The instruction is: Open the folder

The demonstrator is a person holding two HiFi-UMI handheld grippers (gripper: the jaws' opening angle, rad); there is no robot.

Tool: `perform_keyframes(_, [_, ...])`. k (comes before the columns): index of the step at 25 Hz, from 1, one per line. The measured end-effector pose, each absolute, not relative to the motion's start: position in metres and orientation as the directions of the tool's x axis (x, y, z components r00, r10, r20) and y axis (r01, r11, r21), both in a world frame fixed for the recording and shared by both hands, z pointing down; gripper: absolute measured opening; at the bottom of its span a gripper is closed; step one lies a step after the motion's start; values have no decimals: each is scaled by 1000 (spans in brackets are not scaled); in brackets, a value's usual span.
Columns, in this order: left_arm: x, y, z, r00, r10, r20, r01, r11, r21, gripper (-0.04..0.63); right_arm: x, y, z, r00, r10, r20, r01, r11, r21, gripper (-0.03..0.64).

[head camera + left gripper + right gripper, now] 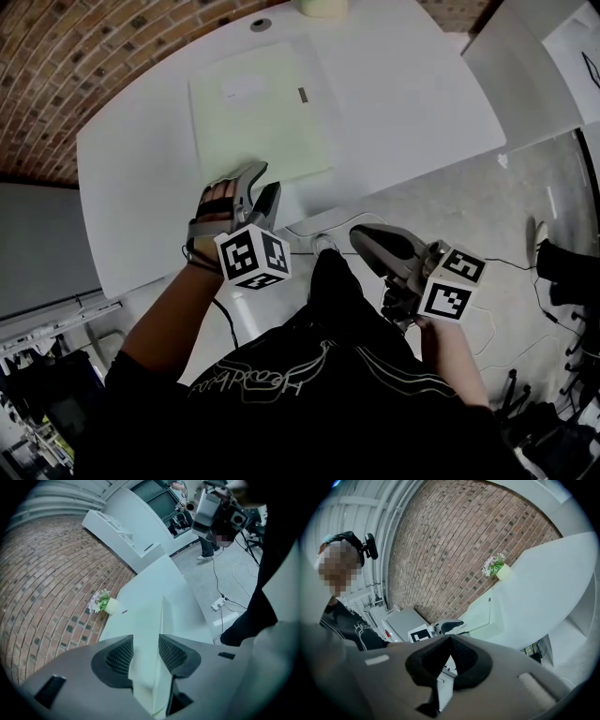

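Green folder (pixel 258 117) on white table (pixel 422 103), left gripper (pixel 266 178) at its near edge, right gripper (pixel 358 235) off the table

The left gripper (pixel 264 180) covers the near edge of the pale green card folder (pixel 258 112), so I can't tell whether its jaws touch the cover. Print on the folder's small white label (pixel 246 87) is too small to read. At the far edge of the white desk (pixel 412 94), a pale round pot (pixel 323 7) is cut off by the head view's top edge.
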State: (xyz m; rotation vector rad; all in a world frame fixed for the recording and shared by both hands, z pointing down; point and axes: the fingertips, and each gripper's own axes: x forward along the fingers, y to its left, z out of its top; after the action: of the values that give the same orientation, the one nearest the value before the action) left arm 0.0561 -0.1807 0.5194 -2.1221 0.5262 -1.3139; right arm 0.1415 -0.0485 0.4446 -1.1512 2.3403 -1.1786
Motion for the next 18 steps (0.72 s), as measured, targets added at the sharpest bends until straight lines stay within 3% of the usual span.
perform_keyframes(15, [56, -180, 524, 441, -624, 646, 25, -710, -703, 146, 141, -45, 450, -635, -767, 90, -520, 338, -785, 3])
perform_keyframes(18, [56, -180, 526, 432, -625, 650, 35, -709, -705, 89, 142, -47, 450, -633, -769, 90, -519, 335, -786, 3])
